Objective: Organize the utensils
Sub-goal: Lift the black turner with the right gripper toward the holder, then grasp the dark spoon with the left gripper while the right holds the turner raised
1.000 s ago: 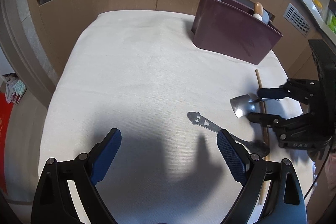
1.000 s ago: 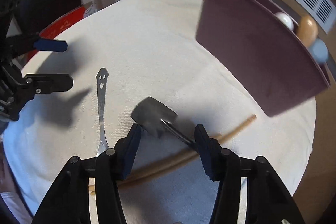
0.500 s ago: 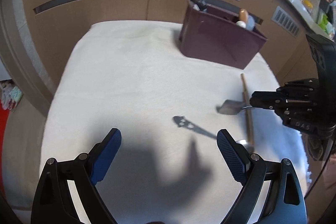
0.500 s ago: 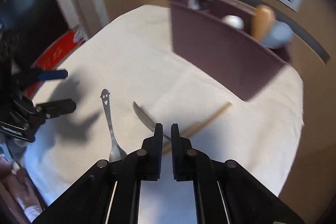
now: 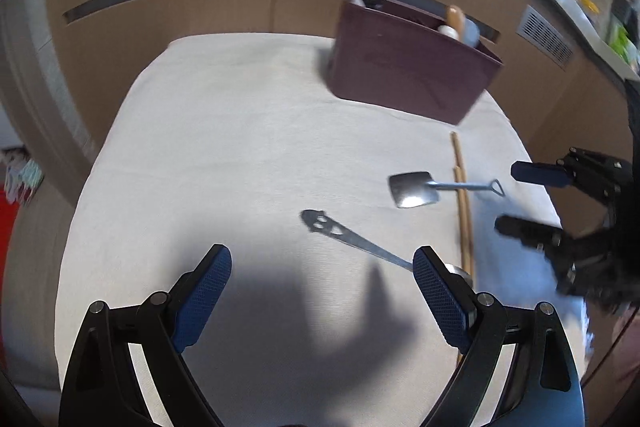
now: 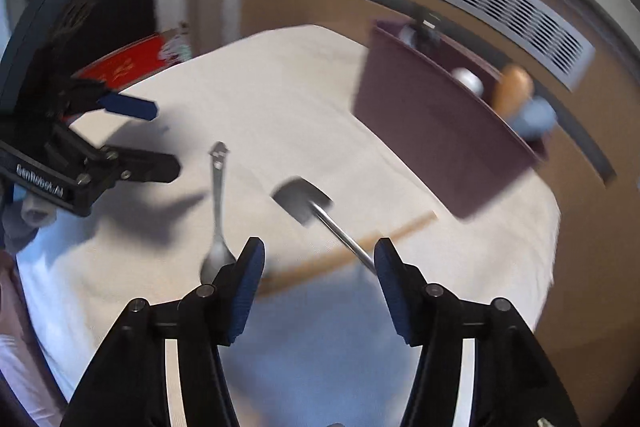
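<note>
A small shovel-shaped metal spoon lies on the white cloth, its handle crossing a pair of wooden chopsticks. My right gripper hovers just behind the handle's end. Its jaws are opening and nothing is between them. A spoon with a smiley-face handle lies to the left of the shovel spoon. My left gripper is open and empty above the cloth, its right finger over that spoon's bowl.
A maroon utensil holder stands at the far right of the cloth-covered table, with several utensils sticking out of it. A brown panelled wall with vent grilles runs behind. A red object sits on the floor at the left.
Half a second ago my right gripper was shut on the shovel spoon; now its jaws stand apart and the spoon lies flat across the chopsticks. The left gripper has hardly moved.
</note>
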